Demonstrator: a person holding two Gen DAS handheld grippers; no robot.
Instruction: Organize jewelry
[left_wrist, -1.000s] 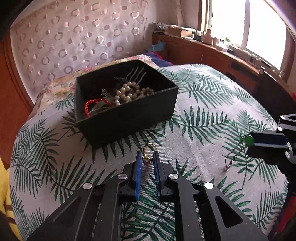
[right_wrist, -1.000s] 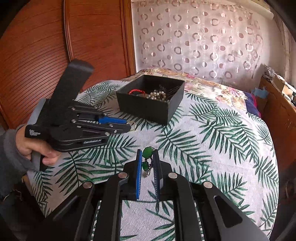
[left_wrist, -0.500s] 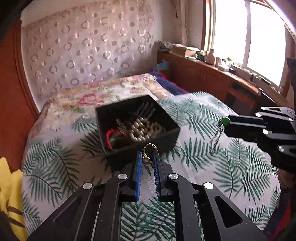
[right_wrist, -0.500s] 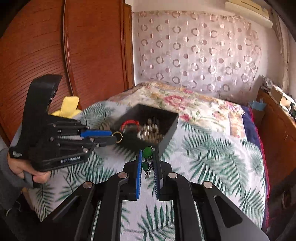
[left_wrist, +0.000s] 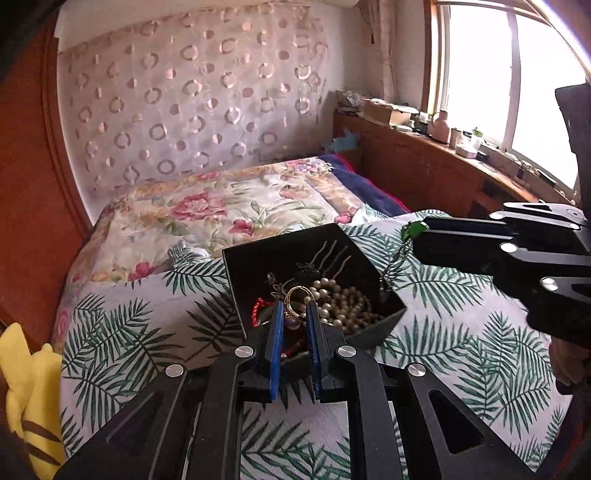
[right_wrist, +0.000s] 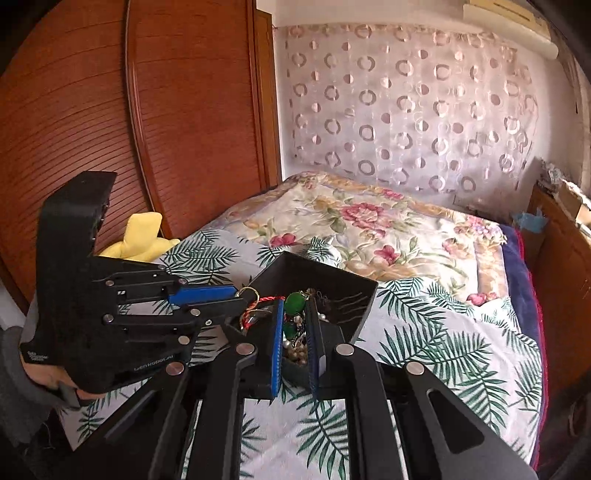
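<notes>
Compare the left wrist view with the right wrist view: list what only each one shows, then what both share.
Only the left wrist view shows the window and cluttered sill. Only the right wrist view shows the wooden wardrobe doors. Both show the black box of jewelry, the left tool pinching a gold ring, and the right tool pinching a green pendant.

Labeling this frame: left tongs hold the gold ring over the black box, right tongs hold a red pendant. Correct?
One error: the pendant in the right tongs is green, not red, as the right wrist view shows. Left tongs do hold the gold ring over the black box.
</notes>
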